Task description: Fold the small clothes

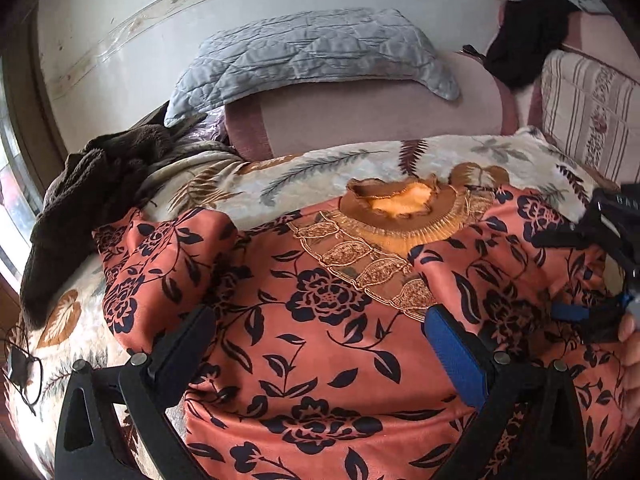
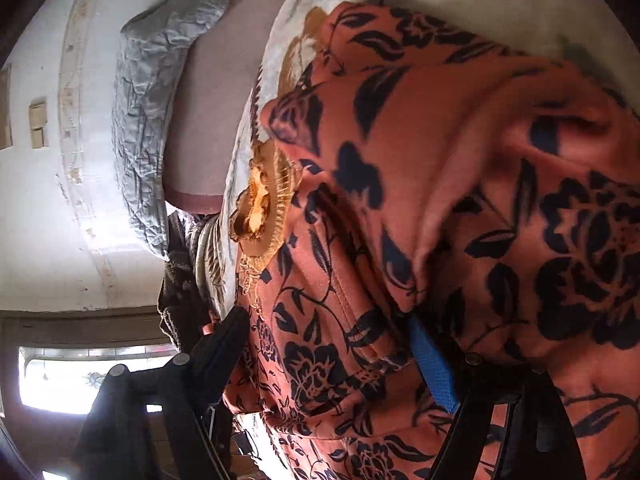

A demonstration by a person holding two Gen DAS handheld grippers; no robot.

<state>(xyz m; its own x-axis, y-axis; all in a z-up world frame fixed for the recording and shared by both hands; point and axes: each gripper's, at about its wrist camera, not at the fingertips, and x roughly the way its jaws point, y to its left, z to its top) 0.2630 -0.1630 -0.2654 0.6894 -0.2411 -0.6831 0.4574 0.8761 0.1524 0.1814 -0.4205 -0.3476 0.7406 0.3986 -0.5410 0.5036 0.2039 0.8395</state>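
- Bedding at the far left: a dark brown fleecy heap (image 1: 80,200) on the pale leaf-patterned blanket (image 1: 320,168), with a grey quilted pillow (image 1: 304,52) against the far wall.
- Across the middle of that blanket lies the rust-orange blouse with a navy floral print and gold embroidered collar (image 1: 320,320), collar on the far side.
- The left gripper (image 1: 320,344) hangs over the near part of the blouse, jaws spread wide and empty.
- At the right, the right gripper (image 1: 600,292) reaches under a raised fold; its jaws stand well apart, and whether they pinch cloth I cannot tell.
- Judged step: folding the right side or sleeve inward. Next calls for carrying that flap leftward and laying it flat.
- Only the right wrist view shows the bunched fold (image 2: 460,180) draped over the blue-padded finger (image 2: 434,372); only the left shows the whole garment's spread.
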